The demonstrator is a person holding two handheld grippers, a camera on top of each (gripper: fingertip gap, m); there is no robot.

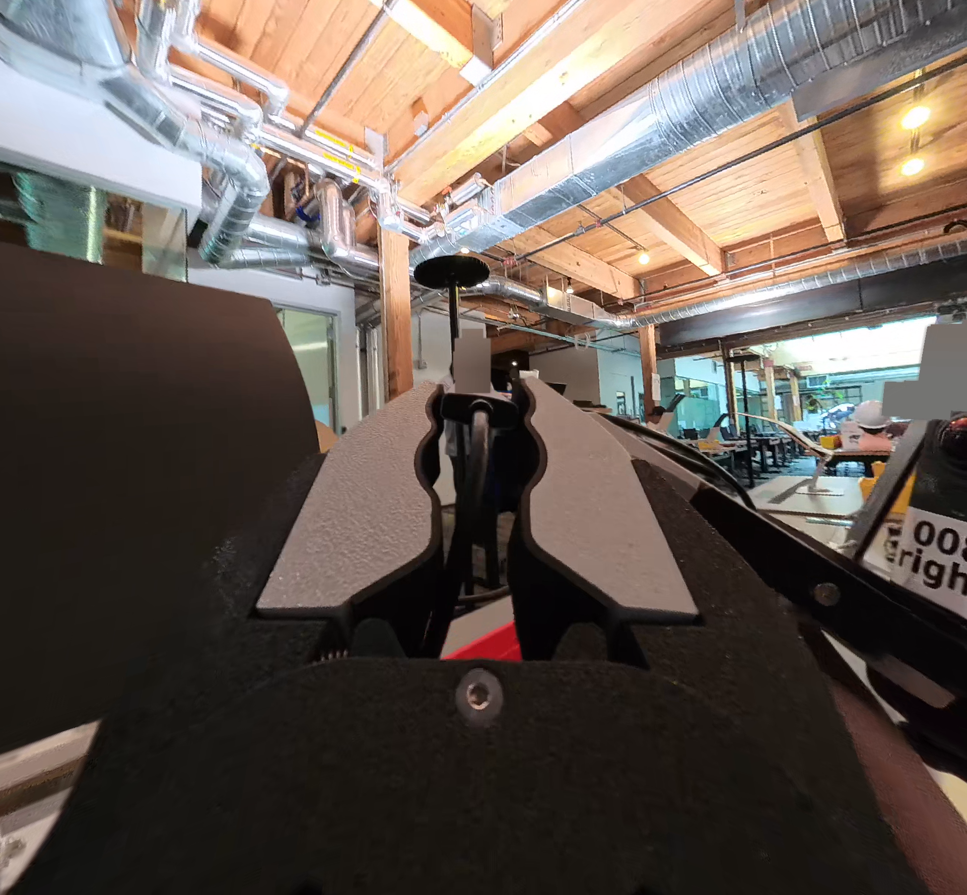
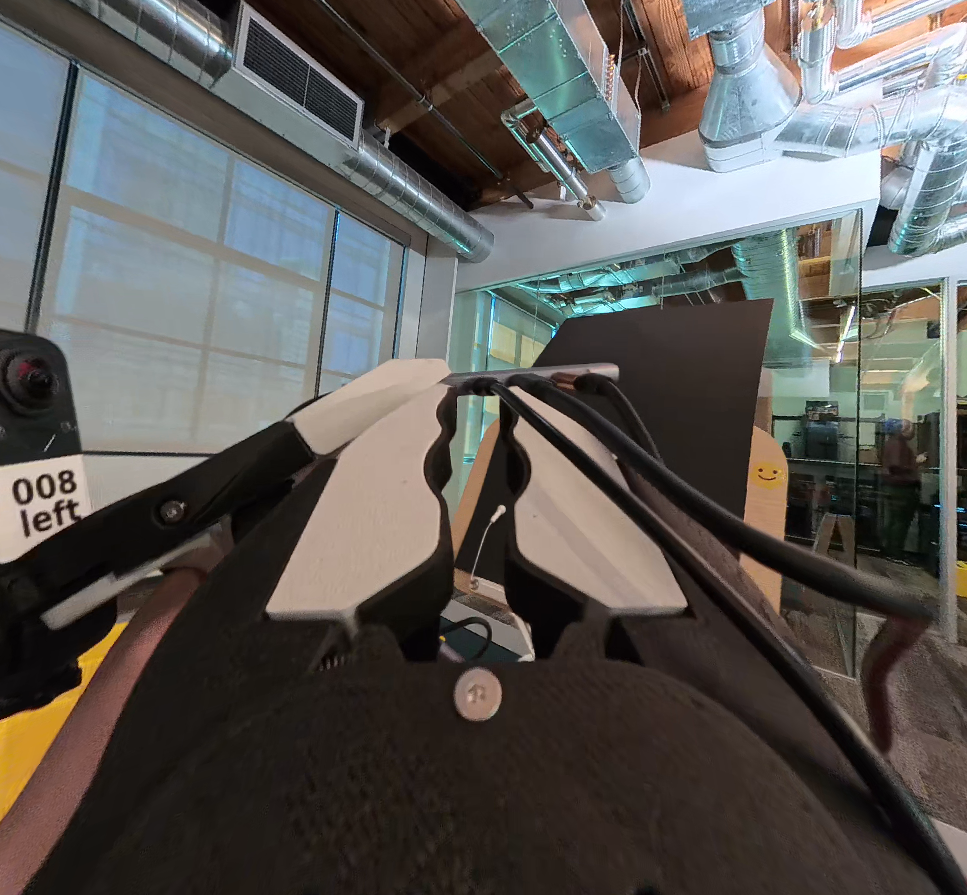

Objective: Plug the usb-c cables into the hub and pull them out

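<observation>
A thin grey hub (image 2: 539, 374) is held up in the air with three black usb-c cables (image 2: 696, 503) plugged into its near edge; they trail down to the lower right. My left gripper (image 2: 445, 377) comes in from the left and is shut on the hub's left end. In the left wrist view the hub (image 1: 479, 407) shows end-on, dark, between the left gripper (image 1: 479, 399) tips, with a cable hanging from it. My right gripper (image 2: 479, 393) has its tips around the leftmost cable's plug (image 2: 481, 387) and looks shut on it. The right gripper's finger (image 1: 680, 472) lies beside the left one.
A black board (image 2: 670, 399) stands just behind the hub and also shows in the left wrist view (image 1: 131, 451). A wooden panel with a yellow smiley sticker (image 2: 766, 477) and a glass wall (image 2: 847, 451) are to the right. People sit at far tables (image 1: 868, 425). The grippers are tip to tip, or close to it.
</observation>
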